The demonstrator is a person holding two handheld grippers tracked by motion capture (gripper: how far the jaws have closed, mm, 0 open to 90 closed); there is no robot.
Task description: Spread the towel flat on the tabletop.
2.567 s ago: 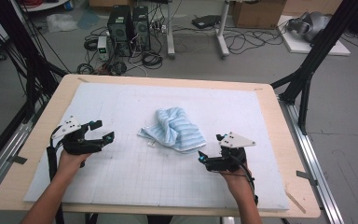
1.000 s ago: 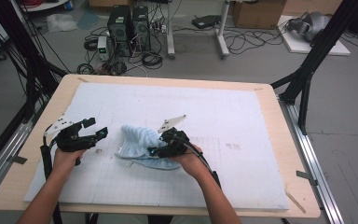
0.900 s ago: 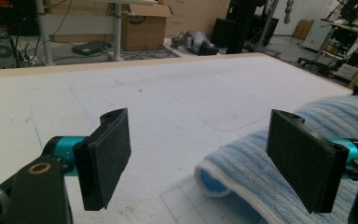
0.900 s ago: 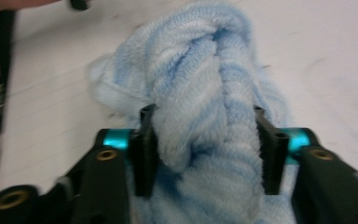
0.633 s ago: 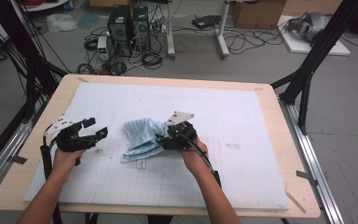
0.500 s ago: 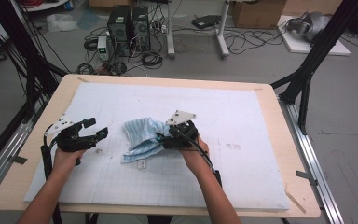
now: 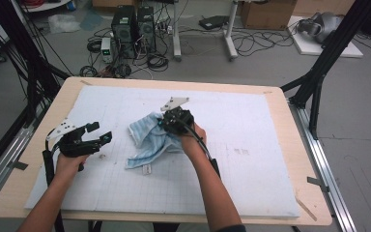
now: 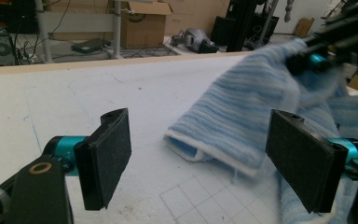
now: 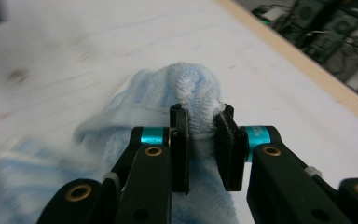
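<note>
Right hand-held gripper clamped on towel | left hand-held gripper apart

One light-blue striped towel lies on the table, with one small white tag at its near edge. There are two hand-held grippers: the left gripper near the left side and the right gripper at the middle. Each has two black jaws, four jaws in all. Two forearms come in from the near edge. One white gridded mat covers one wooden table. On the far floor stand two dark computer towers, side by side. One cardboard box sits far right of them, and two pale metal table legs stand between.
</note>
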